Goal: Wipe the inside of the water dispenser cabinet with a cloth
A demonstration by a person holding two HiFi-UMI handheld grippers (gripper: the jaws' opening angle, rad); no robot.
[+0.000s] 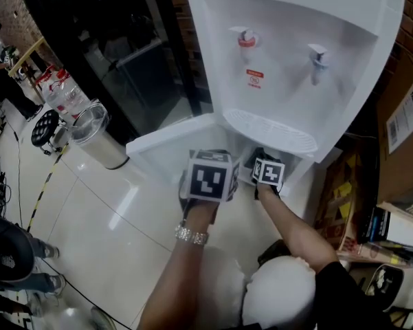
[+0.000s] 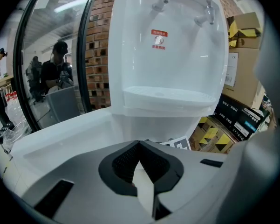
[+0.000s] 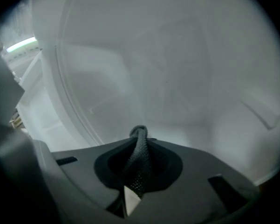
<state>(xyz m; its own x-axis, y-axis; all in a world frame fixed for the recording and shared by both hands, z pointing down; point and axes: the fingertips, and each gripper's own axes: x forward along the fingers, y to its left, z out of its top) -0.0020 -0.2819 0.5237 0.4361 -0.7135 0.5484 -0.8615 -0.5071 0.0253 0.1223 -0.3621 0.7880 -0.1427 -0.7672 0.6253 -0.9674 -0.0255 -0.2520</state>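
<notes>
The right hand-held gripper point(image 3: 138, 146) pinches a dark cloth point(image 3: 140, 167). The cloth is a rope-like fold running lengthwise along the jaws toward 12 o'clock. Gripper and cloth are inside the water dispenser's cabinet point(image 3: 177, 78), whose white back wall lies dead ahead, so this hand is the nearer one. The left hand-held gripper point(image 2: 139, 148), jaws pressed together on nothing, hovers outside, with the open door point(image 2: 56, 143) at its 9 o'clock.

A workplace storage area: brick wall point(image 2: 99, 64), cardboard boxes point(image 1: 402, 143), tiled floor point(image 1: 103, 225).
</notes>
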